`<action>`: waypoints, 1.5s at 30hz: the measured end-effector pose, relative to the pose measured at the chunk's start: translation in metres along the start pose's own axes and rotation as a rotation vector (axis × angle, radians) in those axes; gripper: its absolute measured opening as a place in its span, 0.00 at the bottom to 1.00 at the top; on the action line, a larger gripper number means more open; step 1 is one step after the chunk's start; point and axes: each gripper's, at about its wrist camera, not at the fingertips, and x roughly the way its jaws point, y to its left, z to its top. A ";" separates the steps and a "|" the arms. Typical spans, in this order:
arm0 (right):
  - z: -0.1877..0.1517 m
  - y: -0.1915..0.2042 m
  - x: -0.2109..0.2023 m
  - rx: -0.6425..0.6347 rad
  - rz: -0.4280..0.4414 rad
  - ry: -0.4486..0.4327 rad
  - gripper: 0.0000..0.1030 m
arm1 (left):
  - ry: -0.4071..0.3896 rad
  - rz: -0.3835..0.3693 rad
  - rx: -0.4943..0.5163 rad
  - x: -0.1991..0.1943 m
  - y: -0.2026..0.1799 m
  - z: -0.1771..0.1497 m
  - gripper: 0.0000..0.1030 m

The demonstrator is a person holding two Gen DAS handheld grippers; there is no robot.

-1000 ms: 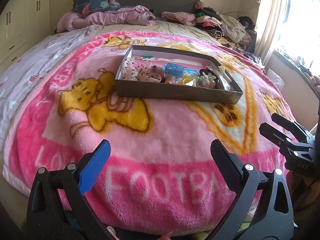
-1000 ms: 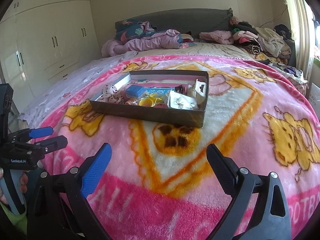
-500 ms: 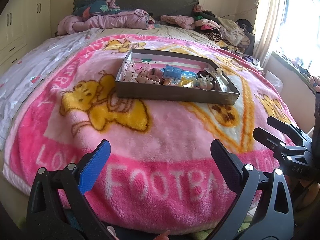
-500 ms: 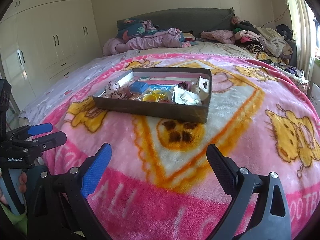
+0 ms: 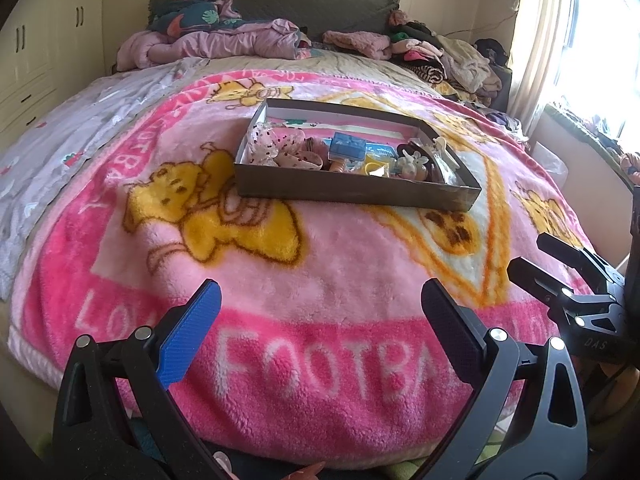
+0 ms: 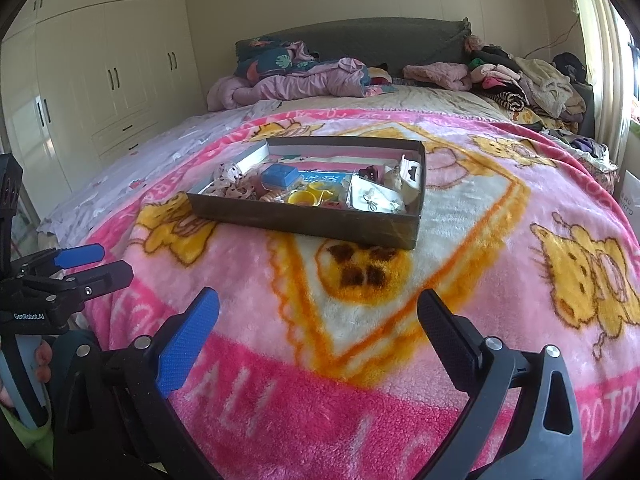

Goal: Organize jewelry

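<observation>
A shallow dark cardboard tray [image 5: 352,192] [image 6: 320,224] rests on a pink cartoon blanket in the middle of the bed. It holds a blue box [image 5: 347,147] [image 6: 280,176], spotted fabric bows [image 5: 276,148], yellow rings [image 6: 308,196] and a clear packet of earrings [image 6: 376,200]. My left gripper [image 5: 320,312] hovers open over the blanket's near edge, well short of the tray, nothing between its fingers. My right gripper [image 6: 318,320] is open too, likewise short of the tray. Each gripper shows at the edge of the other's view: the right one [image 5: 560,268], the left one [image 6: 84,264].
Crumpled pink bedding [image 6: 296,80] and a heap of clothes [image 6: 524,84] lie by the dark headboard. White wardrobes [image 6: 100,80] line the left wall. A curtained window [image 5: 580,40] is on the right. A grey sheet [image 5: 60,140] covers the bed's left side.
Both grippers have drawn slightly back and lower; the tray sits a little farther off in both views. Both stay open and nothing was picked up.
</observation>
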 end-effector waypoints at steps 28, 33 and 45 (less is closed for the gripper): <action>-0.002 0.000 0.003 0.003 0.000 0.004 0.94 | 0.004 0.006 -0.001 0.000 0.002 -0.001 0.89; -0.003 -0.001 0.003 0.004 0.001 0.005 0.94 | 0.004 0.006 0.000 0.000 0.003 -0.001 0.89; -0.003 0.000 0.003 0.003 0.000 0.005 0.94 | 0.005 0.007 0.001 0.001 0.001 0.001 0.89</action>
